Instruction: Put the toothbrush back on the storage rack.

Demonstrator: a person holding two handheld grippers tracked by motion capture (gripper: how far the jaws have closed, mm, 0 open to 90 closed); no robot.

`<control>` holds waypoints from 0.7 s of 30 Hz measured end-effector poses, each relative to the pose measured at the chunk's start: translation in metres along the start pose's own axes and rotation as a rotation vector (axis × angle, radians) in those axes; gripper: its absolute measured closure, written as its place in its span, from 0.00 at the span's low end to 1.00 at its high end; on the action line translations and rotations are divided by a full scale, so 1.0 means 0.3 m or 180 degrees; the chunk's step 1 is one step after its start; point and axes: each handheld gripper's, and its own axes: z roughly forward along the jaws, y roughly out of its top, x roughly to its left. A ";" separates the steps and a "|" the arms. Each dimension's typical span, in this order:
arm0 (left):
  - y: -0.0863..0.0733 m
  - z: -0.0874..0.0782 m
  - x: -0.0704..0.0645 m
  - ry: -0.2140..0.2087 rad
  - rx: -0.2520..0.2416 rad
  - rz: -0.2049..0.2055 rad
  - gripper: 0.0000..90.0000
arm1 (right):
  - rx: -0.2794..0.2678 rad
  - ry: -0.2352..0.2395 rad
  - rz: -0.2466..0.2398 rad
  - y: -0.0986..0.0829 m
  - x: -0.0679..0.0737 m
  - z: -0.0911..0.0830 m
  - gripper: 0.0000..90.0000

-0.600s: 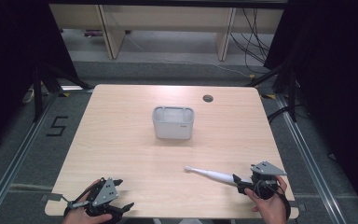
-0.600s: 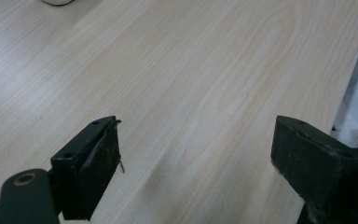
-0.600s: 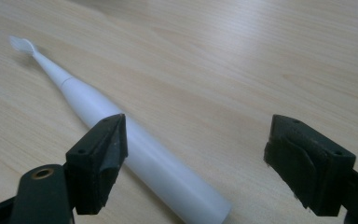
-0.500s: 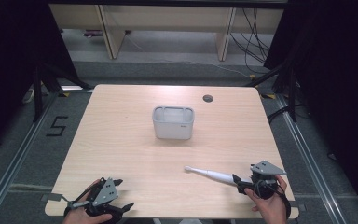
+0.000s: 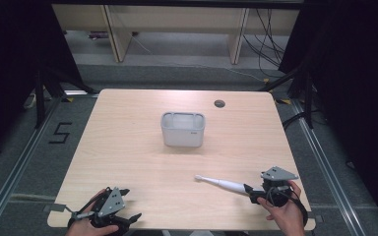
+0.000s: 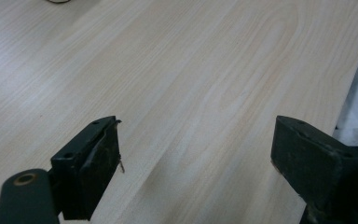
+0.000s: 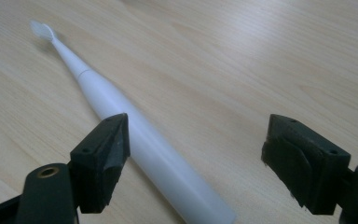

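A white electric toothbrush [image 5: 224, 184] lies flat on the wooden table [image 5: 123, 147] near the front right, brush head pointing left. My right gripper [image 5: 252, 192] sits at the handle end, open. In the right gripper view the toothbrush [image 7: 121, 112] runs between the jaws, close against the left one, and my right gripper [image 7: 196, 140] is not closed on it. My left gripper [image 5: 129, 204] rests at the front left corner of the table. In the left gripper view my left gripper [image 6: 196, 144] is open, with bare wood between its jaws.
A white rectangular bin [image 5: 183, 129] stands in the middle of the table, open side up. A dark round cable hole [image 5: 219, 103] sits near the back right edge. Dark floor and metal rails surround the table.
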 end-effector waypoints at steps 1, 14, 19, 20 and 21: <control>-0.002 0.006 -0.002 -0.0004 -0.0065 -0.0026 0.17 | 0.0019 0.0020 0.0005 0.002 0.004 0.000 0.26; -0.002 0.005 -0.001 0.0007 -0.0055 -0.0011 0.17 | 0.0146 0.0173 -0.0237 0.027 0.030 0.014 0.31; -0.002 0.007 -0.006 -0.0009 -0.0113 -0.0088 0.17 | 0.0298 0.0294 -0.0404 0.049 0.043 0.023 0.37; -0.003 0.008 -0.007 -0.0014 -0.0125 -0.0100 0.17 | 0.0345 0.0326 -0.0493 0.059 0.043 0.027 0.40; -0.002 0.003 -0.002 0.0016 -0.0066 -0.0025 0.17 | 0.0428 0.0368 -0.0582 0.072 0.043 0.034 0.42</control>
